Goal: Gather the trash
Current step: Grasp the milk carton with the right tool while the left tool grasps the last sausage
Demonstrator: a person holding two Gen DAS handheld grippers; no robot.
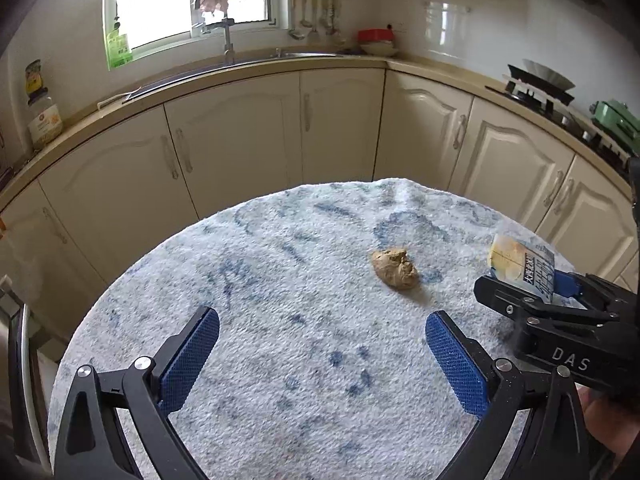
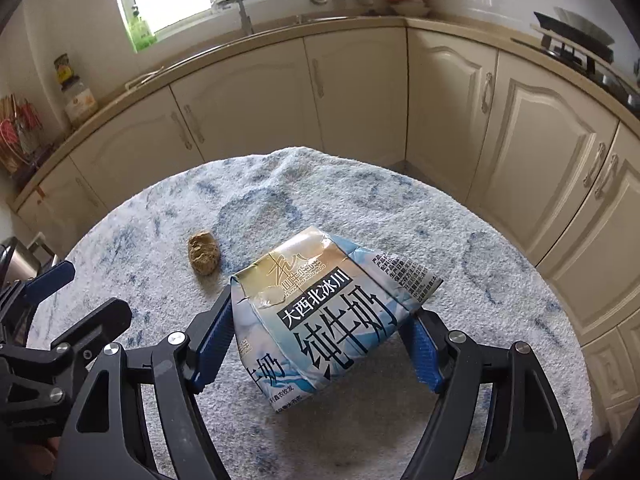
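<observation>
A crushed blue and white milk carton sits between the blue pads of my right gripper, which is shut on its sides over the table. The carton also shows in the left wrist view, held in the right gripper. A crumpled brown paper ball lies on the blue-and-white cloth of the round table; it also shows in the right wrist view, left of the carton. My left gripper is open and empty, near and left of the ball. It shows at the left of the right wrist view.
Cream kitchen cabinets curve behind the table under a counter with a sink and tap. A jar stands at the left. A stove with a pan is at the right.
</observation>
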